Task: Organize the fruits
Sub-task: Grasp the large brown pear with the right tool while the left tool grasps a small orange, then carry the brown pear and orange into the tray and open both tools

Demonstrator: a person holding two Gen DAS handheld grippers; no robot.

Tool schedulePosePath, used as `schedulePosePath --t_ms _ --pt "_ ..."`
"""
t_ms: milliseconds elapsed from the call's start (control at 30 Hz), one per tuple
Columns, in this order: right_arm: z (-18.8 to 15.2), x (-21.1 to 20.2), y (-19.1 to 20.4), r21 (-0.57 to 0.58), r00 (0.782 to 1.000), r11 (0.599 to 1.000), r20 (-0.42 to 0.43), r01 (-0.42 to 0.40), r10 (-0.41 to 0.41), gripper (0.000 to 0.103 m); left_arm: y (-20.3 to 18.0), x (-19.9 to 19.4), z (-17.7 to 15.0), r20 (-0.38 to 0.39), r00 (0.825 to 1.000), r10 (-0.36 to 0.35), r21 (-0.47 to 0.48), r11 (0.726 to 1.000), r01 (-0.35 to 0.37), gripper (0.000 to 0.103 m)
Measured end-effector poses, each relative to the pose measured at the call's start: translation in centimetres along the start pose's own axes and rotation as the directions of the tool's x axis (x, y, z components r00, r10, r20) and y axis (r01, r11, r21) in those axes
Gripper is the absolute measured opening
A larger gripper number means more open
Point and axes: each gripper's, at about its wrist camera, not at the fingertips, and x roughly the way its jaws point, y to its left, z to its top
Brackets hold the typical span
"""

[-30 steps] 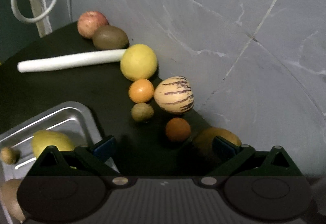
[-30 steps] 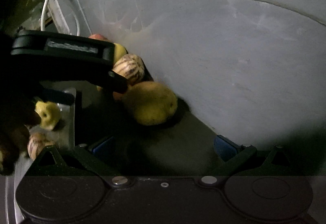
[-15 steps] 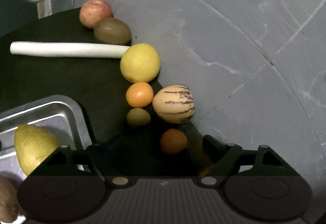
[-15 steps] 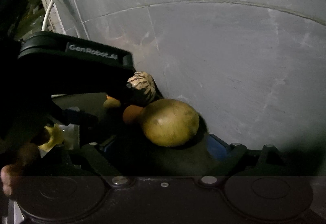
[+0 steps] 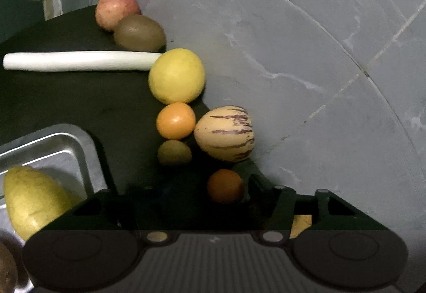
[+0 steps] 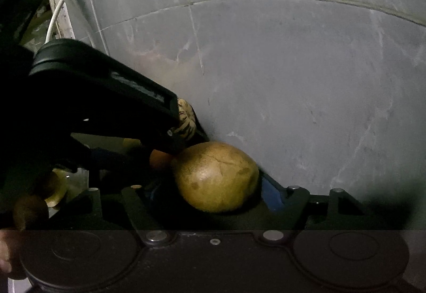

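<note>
A shallow rectangular steel tray (image 5: 80,143) sits at about eight o'clock in the left wrist view on the dark worktop (image 5: 80,98). It holds a large yellow-green pear-shaped fruit (image 5: 32,202) and, at the very lower-left edge, part of a brown fuzzy fruit (image 5: 6,266) that is too cut off to name. Outside the tray, a line of fruit runs along the grey marbled wall (image 5: 306,66): a pink-red apple (image 5: 115,9) at eleven o'clock touching a brown kiwi (image 5: 139,33), then a round yellow citrus (image 5: 177,76) with a white leek-like stalk (image 5: 77,61) lying to its nine o'clock side, a small bright orange (image 5: 175,121), a cream purple-striped melon-shaped fruit (image 5: 225,133), a small dull green-brown fruit (image 5: 174,152), and a darker orange (image 5: 225,185). The left claw (image 5: 186,199) stands wide open with that darker orange between its tips, near the right finger; whether it touches is unclear. In the right wrist view the right claw (image 6: 207,194) is open around a large tan-brown round fruit (image 6: 217,177) resting on the worktop against the wall; its blue pads (image 6: 270,193) lie just beside the fruit, and I cannot tell if they press on it. The left tool's black body crosses that view at nine o'clock.
</note>
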Motion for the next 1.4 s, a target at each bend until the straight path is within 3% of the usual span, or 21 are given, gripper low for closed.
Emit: schedulePosePath --t_ms 200,433,700,1400 --pt "-0.5 -0.1 0.2 -0.019 1.0 1.0 0.016 -0.003 0.003 0.07 -0.5 0.3 -0.4 0.005 1.0 -0.006 0.006 1.0 0.006 0.035" --pt "-0.7 -0.9 -0.7 0.002 0.999 0.999 -0.003 -0.039 0.039 0.069 0.0 -0.3 -0.9 0.013 1.0 0.002 -0.031 1.0 -0.001 0.034" --pt "-0.8 -3.1 -0.7 0.0 0.996 0.996 -0.023 -0.087 0.087 0.069 2.0 -4.2 -2.4 0.07 0.997 0.02 -0.112 0.994 -0.012 0.034" --pt "-3.2 -9.6 6.3 -0.128 0.973 0.965 -0.03 -0.231 0.229 0.068 9.0 -15.0 -9.4 0.204 0.973 0.11 -0.256 0.965 -0.056 0.034"
